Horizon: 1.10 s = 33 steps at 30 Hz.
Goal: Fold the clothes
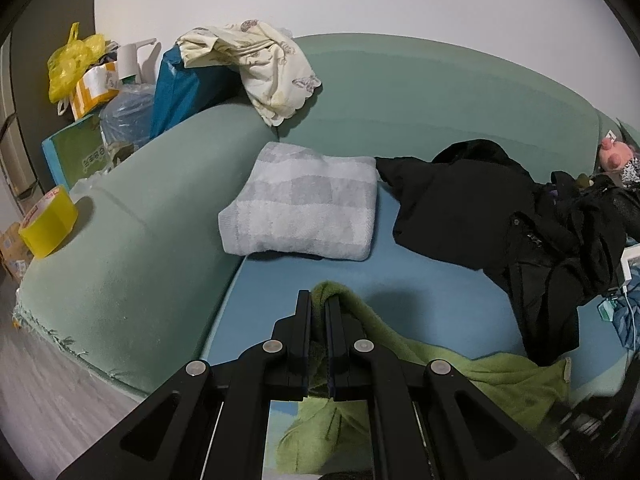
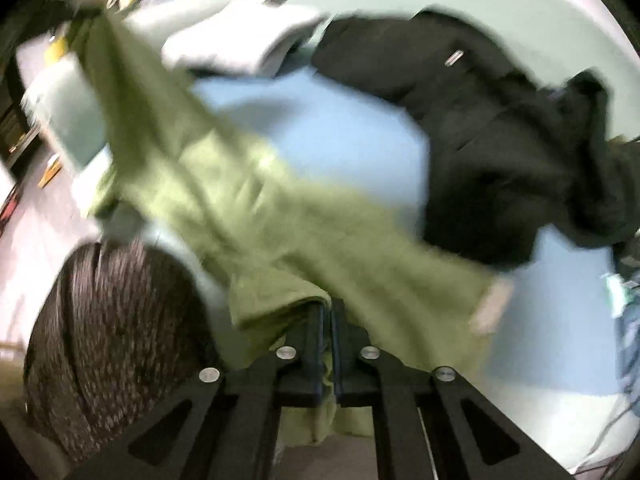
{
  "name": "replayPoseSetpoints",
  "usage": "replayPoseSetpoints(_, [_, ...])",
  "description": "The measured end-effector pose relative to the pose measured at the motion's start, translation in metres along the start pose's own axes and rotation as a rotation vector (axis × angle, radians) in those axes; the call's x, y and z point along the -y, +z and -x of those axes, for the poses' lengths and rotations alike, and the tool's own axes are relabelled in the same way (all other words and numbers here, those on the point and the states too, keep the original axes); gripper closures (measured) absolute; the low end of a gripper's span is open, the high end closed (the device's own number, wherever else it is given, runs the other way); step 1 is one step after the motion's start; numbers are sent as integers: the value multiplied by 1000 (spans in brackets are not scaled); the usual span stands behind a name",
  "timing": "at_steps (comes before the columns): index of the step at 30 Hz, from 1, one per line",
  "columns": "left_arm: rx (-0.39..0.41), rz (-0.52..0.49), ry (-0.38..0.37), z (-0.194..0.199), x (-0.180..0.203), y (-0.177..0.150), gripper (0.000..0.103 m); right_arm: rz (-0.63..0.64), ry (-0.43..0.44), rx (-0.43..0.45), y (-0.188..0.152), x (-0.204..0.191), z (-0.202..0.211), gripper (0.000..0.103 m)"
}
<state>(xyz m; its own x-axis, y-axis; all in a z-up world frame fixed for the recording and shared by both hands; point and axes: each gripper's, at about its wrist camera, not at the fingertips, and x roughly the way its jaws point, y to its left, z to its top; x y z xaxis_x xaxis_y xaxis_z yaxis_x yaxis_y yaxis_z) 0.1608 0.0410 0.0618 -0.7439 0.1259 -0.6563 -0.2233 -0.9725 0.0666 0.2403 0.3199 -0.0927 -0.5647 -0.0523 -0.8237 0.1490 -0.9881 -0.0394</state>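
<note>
We are holding the green cloth at two points; left tool is clamped narrow on a bunched corner, right tool is pinched shut on an edge fold; the right view is blurred, so finer detail is unclear. The cloth is spanning between the tools, its long axis running diagonally from the right tool up toward the far left, sagging over the blue sofa seat. The grey folded towel is lying beyond the left tool, the black garment to its right; we are judging the next fold should land on the bare seat between them.
</note>
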Motion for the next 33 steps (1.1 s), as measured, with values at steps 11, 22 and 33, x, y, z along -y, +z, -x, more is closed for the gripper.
replayPoseSetpoints(11, [45, -49, 37, -24, -3, 25, 97, -39, -241, 382, 152, 66, 84, 99])
replayPoseSetpoints(22, [215, -107, 168, -110, 4, 119, 97, -148, -405, 456, 307, 133, 21, 97])
replayPoseSetpoints(33, [244, 2, 198, -154, 17, 106, 26, -240, -212, 242, 222, 137, -54, 33])
